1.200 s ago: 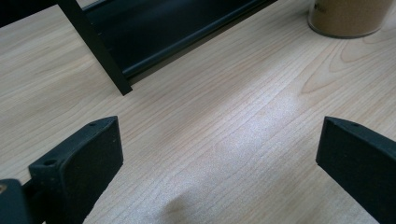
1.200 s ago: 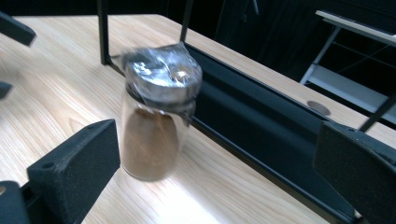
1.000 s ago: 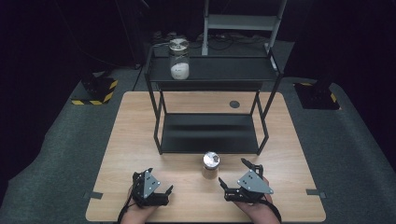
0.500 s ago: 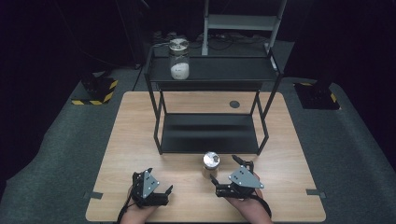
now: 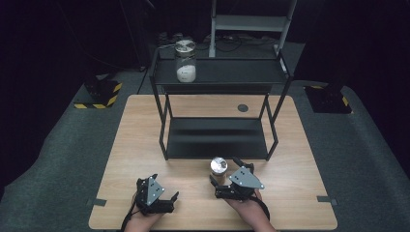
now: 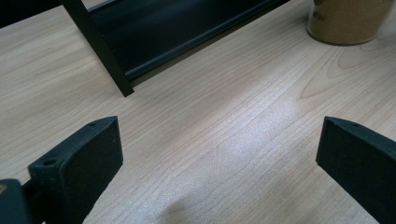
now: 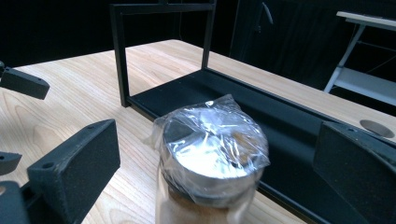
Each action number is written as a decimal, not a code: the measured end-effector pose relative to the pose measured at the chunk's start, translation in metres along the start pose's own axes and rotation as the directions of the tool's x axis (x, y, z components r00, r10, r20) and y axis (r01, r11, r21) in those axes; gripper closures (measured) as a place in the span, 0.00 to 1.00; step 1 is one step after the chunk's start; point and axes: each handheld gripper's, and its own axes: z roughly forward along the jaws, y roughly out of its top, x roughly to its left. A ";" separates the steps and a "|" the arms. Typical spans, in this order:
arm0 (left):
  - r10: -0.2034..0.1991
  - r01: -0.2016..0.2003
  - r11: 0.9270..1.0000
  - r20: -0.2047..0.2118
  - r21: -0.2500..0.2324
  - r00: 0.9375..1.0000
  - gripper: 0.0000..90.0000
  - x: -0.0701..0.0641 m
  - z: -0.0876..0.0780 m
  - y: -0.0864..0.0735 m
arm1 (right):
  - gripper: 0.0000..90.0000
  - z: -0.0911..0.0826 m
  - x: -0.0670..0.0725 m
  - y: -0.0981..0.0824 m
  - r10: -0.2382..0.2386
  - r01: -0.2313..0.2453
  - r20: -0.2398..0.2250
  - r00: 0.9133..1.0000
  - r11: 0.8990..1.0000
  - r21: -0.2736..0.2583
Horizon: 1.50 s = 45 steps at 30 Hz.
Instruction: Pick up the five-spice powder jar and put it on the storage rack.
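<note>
Plastic-wrapped jar stands between the right gripper's spread jaws, ungrasped; next, I judge, they must clench it.

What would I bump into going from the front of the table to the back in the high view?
right gripper → brown jar → black shelf rack → round hole in the table → white jar up on the rack's top shelf.

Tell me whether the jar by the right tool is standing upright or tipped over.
Upright. The jar stands on its base on the table, its plastic-wrapped metal lid facing up, between the open jaws of the right tool.
</note>
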 end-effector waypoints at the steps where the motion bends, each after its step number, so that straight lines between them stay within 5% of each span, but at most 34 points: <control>1: 0.000 0.000 1.000 0.000 0.000 1.000 0.01 0.000 0.000 0.000 | 0.00 0.000 0.000 0.000 0.000 0.000 0.000 1.000 1.000 0.000; 15: -0.007 0.007 1.000 0.004 -0.006 1.000 0.01 0.001 0.000 -0.001 | 0.14 0.016 -0.005 -0.010 0.075 -0.075 -0.007 0.997 0.997 0.007; 27: -0.007 0.007 1.000 0.005 -0.008 1.000 0.01 0.002 -0.001 -0.001 | 0.33 0.014 -0.011 -0.017 0.080 -0.081 -0.041 0.996 0.997 -0.007; 45: -0.005 0.005 1.000 0.006 -0.009 1.000 0.01 0.002 -0.001 -0.002 | 0.38 0.013 -0.015 -0.032 0.098 -0.101 -0.064 0.993 0.993 -0.058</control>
